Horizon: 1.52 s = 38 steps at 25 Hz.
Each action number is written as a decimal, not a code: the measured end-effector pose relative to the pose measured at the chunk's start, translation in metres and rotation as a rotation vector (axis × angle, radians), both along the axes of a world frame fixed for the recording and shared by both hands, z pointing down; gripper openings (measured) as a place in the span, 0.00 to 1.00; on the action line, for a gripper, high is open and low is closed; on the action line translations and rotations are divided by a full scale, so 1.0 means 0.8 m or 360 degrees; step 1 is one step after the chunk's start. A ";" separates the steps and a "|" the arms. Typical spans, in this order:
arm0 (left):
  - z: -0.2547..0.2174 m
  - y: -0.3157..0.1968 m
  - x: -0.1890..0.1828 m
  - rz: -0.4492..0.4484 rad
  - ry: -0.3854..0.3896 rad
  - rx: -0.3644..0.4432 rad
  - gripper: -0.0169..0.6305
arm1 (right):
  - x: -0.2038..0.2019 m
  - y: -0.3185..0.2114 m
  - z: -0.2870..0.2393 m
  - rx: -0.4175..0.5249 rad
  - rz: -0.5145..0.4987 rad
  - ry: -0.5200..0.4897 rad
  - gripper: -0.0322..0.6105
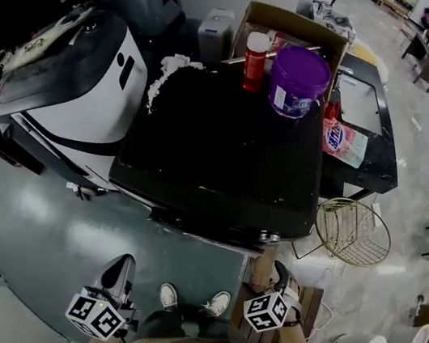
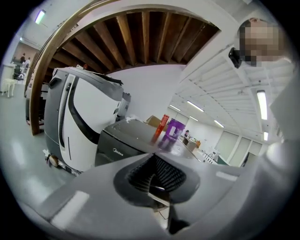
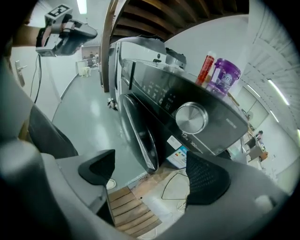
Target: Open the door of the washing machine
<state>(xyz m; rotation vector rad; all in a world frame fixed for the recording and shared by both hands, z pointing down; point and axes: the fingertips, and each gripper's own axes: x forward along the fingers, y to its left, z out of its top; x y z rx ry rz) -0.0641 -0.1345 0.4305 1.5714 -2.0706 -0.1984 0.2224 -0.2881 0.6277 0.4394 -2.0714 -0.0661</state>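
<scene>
Grey floor (image 1: 64,230); washer (image 1: 218,151) door (image 3: 140,136) looks shut or barely ajar, opening not yet done. Right gripper (image 3: 150,173) jaws wide, empty; left gripper (image 2: 154,180) jaws together.

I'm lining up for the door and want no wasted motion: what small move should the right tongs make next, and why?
Probably ease the right tongs forward, toward the near edge of the door. They stand open and empty, short of the washing machine, and the door edge shows just above their gap in the right gripper view. The left tongs are shut.
</scene>
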 end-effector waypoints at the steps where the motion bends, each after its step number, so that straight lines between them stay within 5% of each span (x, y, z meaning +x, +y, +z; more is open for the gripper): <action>1: 0.000 0.007 -0.002 -0.0026 -0.0006 -0.0016 0.12 | -0.002 -0.002 0.013 -0.0015 -0.0009 0.0015 0.78; 12: 0.021 0.081 -0.024 -0.0304 -0.0031 -0.0171 0.12 | -0.021 -0.018 0.135 -0.0155 -0.0166 0.0225 0.78; 31: 0.040 0.149 -0.031 -0.0509 -0.0008 -0.0270 0.12 | -0.039 -0.037 0.207 -0.0162 -0.0263 0.0406 0.77; 38: 0.046 0.164 -0.041 -0.0495 0.0003 -0.0300 0.12 | -0.051 -0.048 0.211 -0.0086 -0.0204 0.0456 0.64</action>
